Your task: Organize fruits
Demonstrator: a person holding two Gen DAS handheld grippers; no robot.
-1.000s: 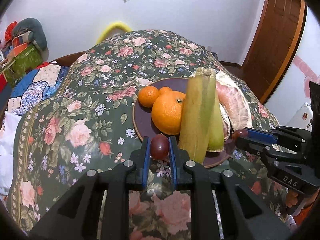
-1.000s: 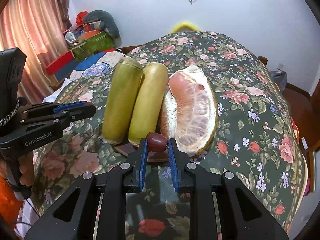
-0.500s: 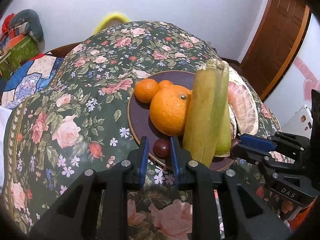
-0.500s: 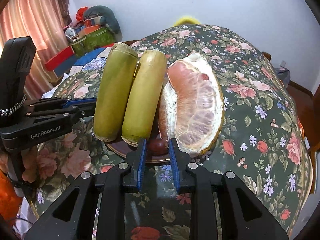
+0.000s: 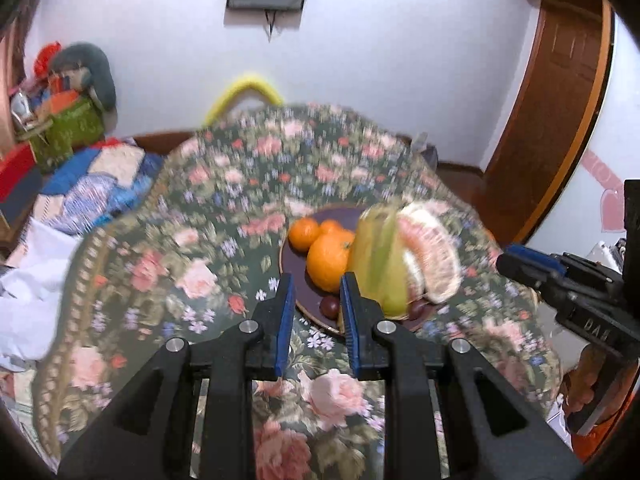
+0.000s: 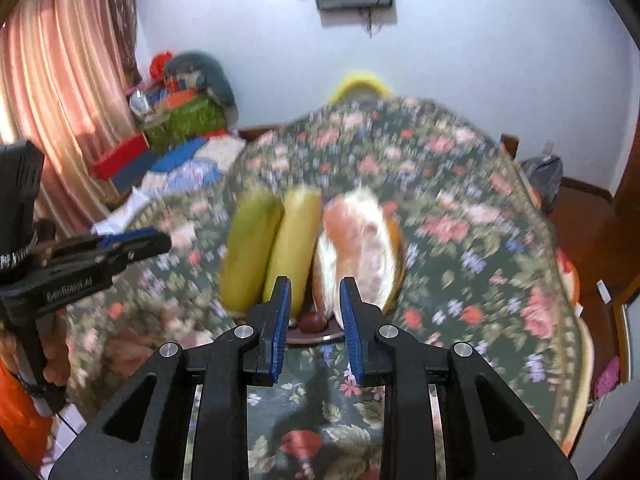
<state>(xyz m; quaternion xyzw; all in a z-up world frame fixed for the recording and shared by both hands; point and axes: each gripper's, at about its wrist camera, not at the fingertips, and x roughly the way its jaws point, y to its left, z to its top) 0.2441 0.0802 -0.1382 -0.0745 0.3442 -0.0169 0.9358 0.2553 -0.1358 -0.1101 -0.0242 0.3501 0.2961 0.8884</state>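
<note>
A dark plate [image 5: 294, 258] on the floral tablecloth holds oranges [image 5: 328, 256], two green corn cobs [image 5: 378, 264], a peeled pomelo piece [image 5: 434, 254] and two dark red grapes [image 5: 330, 307]. My left gripper [image 5: 316, 292] is open and empty, pulled back above the plate's near rim; one grape lies on the plate beyond its fingers. My right gripper [image 6: 313, 300] is open and empty too. The other grape [image 6: 312, 321] lies on the plate rim [image 6: 320, 338] below the corn cobs [image 6: 294, 248] and pomelo [image 6: 358, 248].
The floral cloth [image 5: 192, 264] covers a rounded table. Bedding and boxes [image 5: 60, 136] lie at the far left, a wooden door [image 5: 560, 92] at the right. The other gripper shows at the edge of each view [image 5: 560, 280] [image 6: 92, 256].
Both grippers opened, left their grapes on the plate and drew back and up. Both views are motion-blurred now.
</note>
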